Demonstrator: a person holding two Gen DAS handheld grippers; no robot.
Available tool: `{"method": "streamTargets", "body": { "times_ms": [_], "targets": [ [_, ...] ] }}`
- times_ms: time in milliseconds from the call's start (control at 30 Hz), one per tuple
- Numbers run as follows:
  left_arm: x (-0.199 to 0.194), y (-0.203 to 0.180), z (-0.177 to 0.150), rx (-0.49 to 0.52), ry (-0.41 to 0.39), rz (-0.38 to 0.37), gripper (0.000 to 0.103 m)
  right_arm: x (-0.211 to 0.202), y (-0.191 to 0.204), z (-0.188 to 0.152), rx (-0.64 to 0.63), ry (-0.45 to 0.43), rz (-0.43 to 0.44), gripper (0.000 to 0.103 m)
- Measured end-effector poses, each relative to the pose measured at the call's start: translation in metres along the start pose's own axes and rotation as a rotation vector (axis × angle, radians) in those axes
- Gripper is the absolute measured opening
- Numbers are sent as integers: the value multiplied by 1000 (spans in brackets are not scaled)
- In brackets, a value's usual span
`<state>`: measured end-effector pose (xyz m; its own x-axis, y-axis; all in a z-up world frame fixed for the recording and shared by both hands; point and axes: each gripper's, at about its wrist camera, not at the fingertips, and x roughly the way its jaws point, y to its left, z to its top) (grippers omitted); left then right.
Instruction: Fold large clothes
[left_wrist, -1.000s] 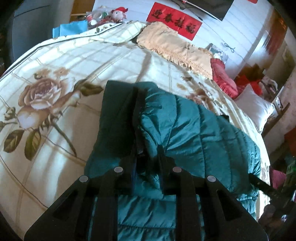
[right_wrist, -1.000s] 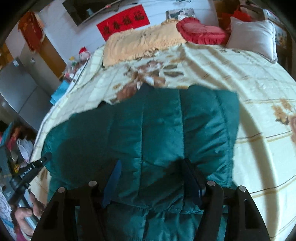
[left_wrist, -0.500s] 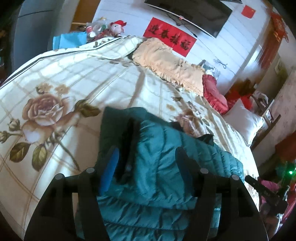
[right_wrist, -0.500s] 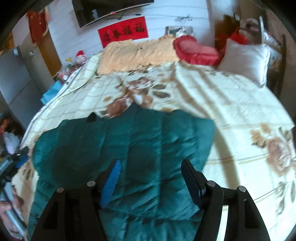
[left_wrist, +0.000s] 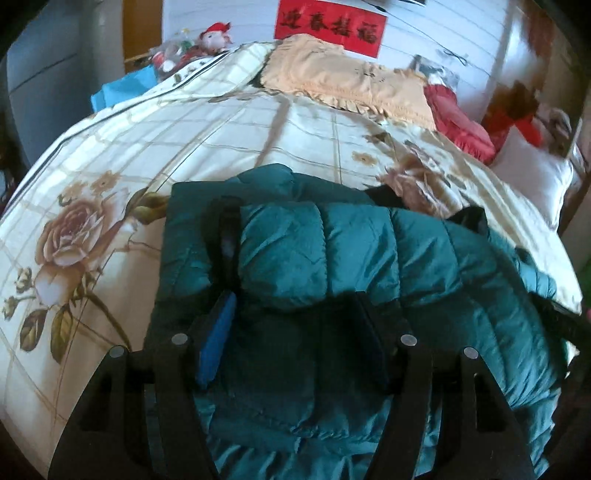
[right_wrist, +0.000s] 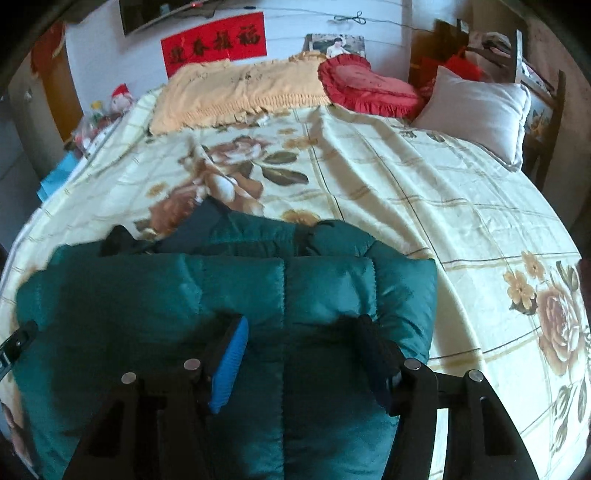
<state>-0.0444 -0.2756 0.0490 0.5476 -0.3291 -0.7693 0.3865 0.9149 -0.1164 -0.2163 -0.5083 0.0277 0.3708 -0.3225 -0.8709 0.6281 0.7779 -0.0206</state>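
A red banner (left_wrist: 330, 26) hangs on the white wall behind the bed, at about twelve o'clock in the left wrist view and about eleven o'clock in the right wrist view (right_wrist: 215, 41). It carries a single row of black Chinese characters, four large ones. The strokes are blurred; the second looks like 春 and the last like 福, the others cannot be told for certain. No other lettering, label, brand or number can be read in either view.
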Motion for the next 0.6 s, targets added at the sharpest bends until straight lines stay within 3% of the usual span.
{"method": "streamTargets", "body": {
  "times_ms": [300,433,600],
  "targets": [
    [4,-6,-6,37,-8,7,64,12,-11,-2,23,-14,-2,58],
    [5,-5,-6,37,-7,8,64,-19,-11,-2,64,-21,48,58],
    [5,-5,-7,37,-11,10,64,-63,8,-19,-43,-60,125,58]
  ]
}}
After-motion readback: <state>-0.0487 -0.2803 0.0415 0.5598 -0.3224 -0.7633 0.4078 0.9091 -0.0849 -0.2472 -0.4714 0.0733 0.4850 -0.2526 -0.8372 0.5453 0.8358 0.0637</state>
